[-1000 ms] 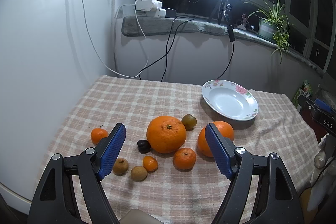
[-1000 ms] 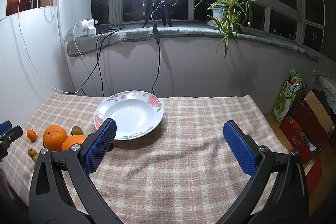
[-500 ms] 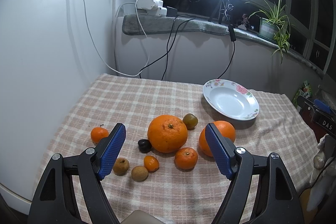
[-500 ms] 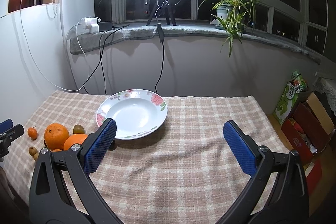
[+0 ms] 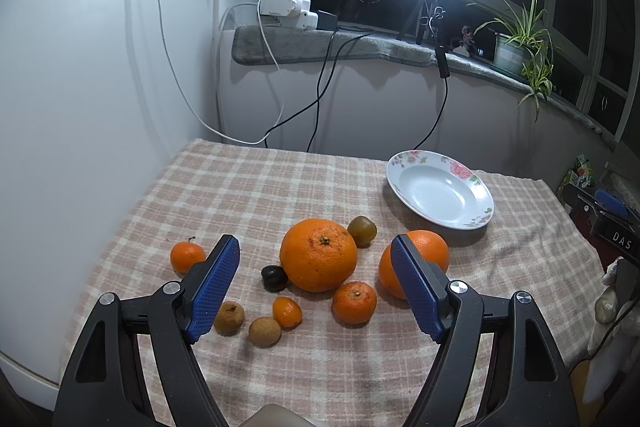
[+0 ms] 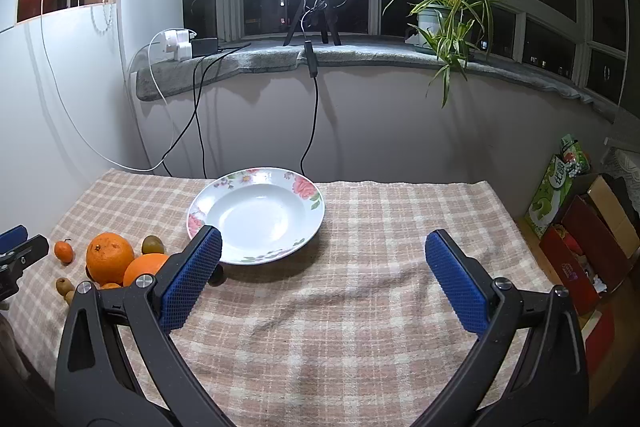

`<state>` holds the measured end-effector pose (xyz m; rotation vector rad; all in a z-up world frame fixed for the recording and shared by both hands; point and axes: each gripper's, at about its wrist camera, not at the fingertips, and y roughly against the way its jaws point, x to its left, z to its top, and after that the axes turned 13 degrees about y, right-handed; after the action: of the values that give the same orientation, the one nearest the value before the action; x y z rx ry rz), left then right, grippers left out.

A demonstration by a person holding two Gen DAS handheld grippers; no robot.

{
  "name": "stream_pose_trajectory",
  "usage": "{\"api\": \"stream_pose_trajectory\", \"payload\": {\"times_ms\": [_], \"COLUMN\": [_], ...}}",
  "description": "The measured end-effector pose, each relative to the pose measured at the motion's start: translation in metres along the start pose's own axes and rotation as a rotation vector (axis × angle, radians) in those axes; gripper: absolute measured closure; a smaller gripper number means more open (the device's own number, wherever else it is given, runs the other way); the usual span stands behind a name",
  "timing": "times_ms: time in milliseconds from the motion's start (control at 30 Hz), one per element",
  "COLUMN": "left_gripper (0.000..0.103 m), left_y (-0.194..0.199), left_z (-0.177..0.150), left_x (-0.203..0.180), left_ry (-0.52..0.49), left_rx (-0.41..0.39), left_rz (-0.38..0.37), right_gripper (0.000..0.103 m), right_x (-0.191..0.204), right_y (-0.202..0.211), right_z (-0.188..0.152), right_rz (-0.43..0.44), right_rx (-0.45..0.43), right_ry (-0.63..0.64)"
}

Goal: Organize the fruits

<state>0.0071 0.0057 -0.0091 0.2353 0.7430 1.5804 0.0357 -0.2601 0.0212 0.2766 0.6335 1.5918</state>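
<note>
- Where the pink-and-cream checked cloth covers the tabletop (image 5: 256, 195), every fruit lies on it to the left of the white floral-rimmed ceramic plate (image 5: 439, 193), which holds nothing.
- Left hand-held gripper (image 5: 316, 289), black-framed with blue textured pads: released, jaws spread wide and gripping nothing, hovering over the fruit cluster on the near left side of the plate.
- Right hand-held gripper (image 6: 322, 281), same build: also spread wide and holding nothing, above bare cloth on the near right side of the plate.
- Largest round orange with a stem scar (image 5: 318, 255) sits near the plate's near left edge.
- Second, smaller orange (image 5: 424, 251) lies closer to the plate, partly behind the left gripper's right pad.
- Medium mandarin (image 5: 354, 302) lies just beside both oranges, farther from the plate.
- Stemmed small mandarin (image 5: 186, 256) sits farthest left of the plate, apart from the rest.
- Olive-brown round fruit (image 5: 362, 231) touches the largest orange on its plate side.
- Dark purple fruit (image 5: 274, 277) touches that orange on the side away from the plate.
- Two tan, rough-skinned small fruits (image 5: 229, 317) (image 5: 264, 331) and a tiny orange kumquat (image 5: 287, 311) lie nearest the camera, farthest from the plate.
</note>
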Motion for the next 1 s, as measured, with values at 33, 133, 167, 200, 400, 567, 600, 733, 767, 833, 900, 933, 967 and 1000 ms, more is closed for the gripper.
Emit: {"api": "stream_pose_trajectory", "payload": {"times_ms": [33,133,167,200,400,567,600,733,767,833,900,933,967,1000], "left_gripper": [0.025,0.025,0.025,0.025,0.025,0.025,0.025,0.025,0.025,0.025,0.025,0.025,0.025,0.025], "left_y": [0.0,-0.002,-0.003,-0.004,-0.01,-0.015,-0.017,-0.025,-0.027,-0.031,-0.036,-0.038,-0.04,-0.042], "left_z": [0.0,-0.001,-0.002,-0.002,-0.002,-0.005,-0.006,-0.011,-0.012,-0.016,-0.019,-0.02,-0.021,-0.023], "left_x": [0.0,0.0,0.0,-0.001,0.001,0.003,0.004,-0.001,-0.004,-0.008,-0.013,-0.015,-0.017,-0.019], "left_ry": [0.0,0.001,0.001,0.001,0.014,0.029,0.035,0.033,0.03,0.031,0.029,0.024,0.018,0.013], "left_rx": [0.0,0.004,0.006,0.008,0.03,0.067,0.077,0.112,0.123,0.149,0.171,0.179,0.186,0.195], "left_rz": [0.001,0.0,-0.001,-0.001,-0.017,-0.055,-0.065,-0.098,-0.11,-0.138,-0.16,-0.167,-0.174,-0.183], "right_gripper": [0.0,0.0,0.0,0.0,0.0,0.0,0.0,0.0,0.0,0.0,0.0,0.0,0.0,0.0], "right_x": [0.0,0.001,0.002,0.003,0.007,0.008,0.009,0.015,0.018,0.025,0.03,0.032,0.034,0.035], "right_y": [0.0,-0.002,-0.003,-0.005,-0.012,-0.025,-0.029,-0.046,-0.05,-0.057,-0.064,-0.067,-0.071,-0.074], "right_z": [0.0,-0.001,-0.001,-0.001,-0.003,-0.007,-0.008,-0.015,-0.017,-0.019,-0.021,-0.022,-0.023,-0.023], "right_rz": [0.001,0.005,0.006,0.009,0.052,0.167,0.203,0.333,0.365,0.421,0.483,0.508,0.541,0.559], "right_rx": [0.0,0.004,0.005,0.007,0.017,0.051,0.061,0.113,0.125,0.141,0.163,0.17,0.18,0.188], "right_ry": [0.0,0.001,0.002,0.003,0.007,-0.02,-0.029,-0.06,-0.062,-0.065,-0.079,-0.089,-0.102,-0.11]}}
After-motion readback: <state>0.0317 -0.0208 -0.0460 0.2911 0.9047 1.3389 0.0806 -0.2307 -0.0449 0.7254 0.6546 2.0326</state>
